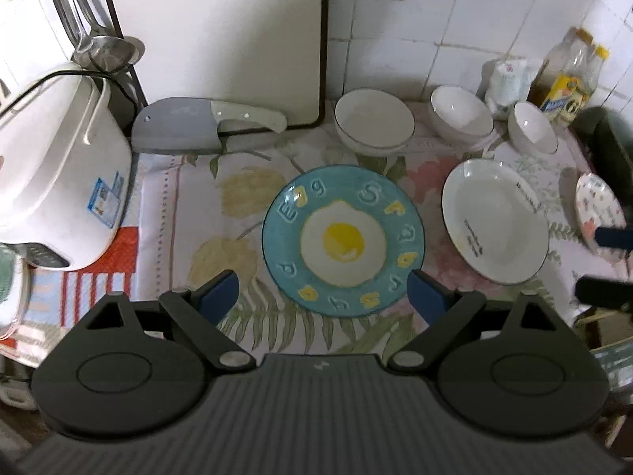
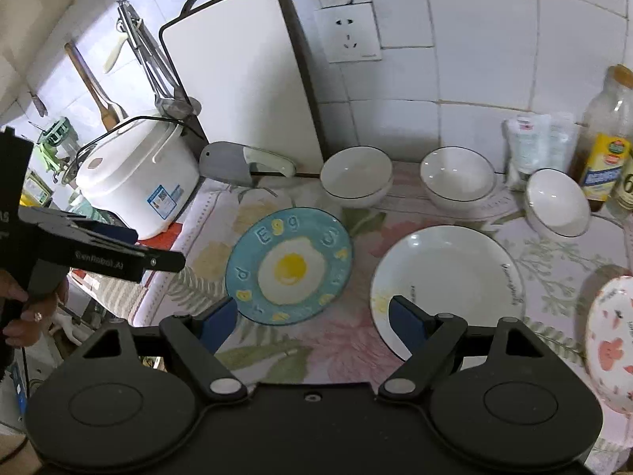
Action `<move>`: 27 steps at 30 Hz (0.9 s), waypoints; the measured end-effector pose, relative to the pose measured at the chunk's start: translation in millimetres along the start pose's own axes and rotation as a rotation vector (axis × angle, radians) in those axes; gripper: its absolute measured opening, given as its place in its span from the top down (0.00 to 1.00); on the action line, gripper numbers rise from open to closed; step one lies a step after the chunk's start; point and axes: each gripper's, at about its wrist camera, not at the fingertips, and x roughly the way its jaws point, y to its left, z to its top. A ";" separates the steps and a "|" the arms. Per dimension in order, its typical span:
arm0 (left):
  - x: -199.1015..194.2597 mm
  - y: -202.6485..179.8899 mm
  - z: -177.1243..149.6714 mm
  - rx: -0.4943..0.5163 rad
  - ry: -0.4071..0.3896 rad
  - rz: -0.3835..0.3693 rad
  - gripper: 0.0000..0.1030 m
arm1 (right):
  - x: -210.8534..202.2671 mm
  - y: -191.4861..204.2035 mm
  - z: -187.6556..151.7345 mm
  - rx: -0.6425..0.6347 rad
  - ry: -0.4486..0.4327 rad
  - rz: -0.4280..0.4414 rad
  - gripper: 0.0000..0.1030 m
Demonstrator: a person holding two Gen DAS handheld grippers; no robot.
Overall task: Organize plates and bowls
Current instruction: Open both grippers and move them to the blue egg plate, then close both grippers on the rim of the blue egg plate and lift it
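Note:
A blue plate painted with a fried egg lies flat on the floral cloth. To its right lies a white deep plate, and a flowered plate sits at the far right. Three white bowls stand in a row near the wall. My left gripper hovers open over the blue plate's near edge and holds nothing. My right gripper hovers open between the blue and white plates, also holding nothing.
A white rice cooker stands at the left. A cleaver rests against a white cutting board at the wall. Oil bottles and a dark bin crowd the back right. A hand holds the left gripper.

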 end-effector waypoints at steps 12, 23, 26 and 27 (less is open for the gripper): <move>46.0 33.1 4.6 0.076 -0.042 -0.060 0.10 | 65.0 11.9 -10.6 0.031 -0.135 0.016 0.16; 130.5 62.6 -0.7 0.041 0.039 -0.046 0.10 | 160.7 -5.3 -47.0 0.098 0.007 -0.086 0.17; 146.0 68.9 -0.8 0.042 0.052 -0.044 0.10 | 176.1 -6.7 -53.5 0.113 0.022 -0.071 0.18; 152.0 71.1 -1.2 0.043 0.058 -0.039 0.10 | 180.1 -7.0 -54.7 0.119 0.020 -0.063 0.19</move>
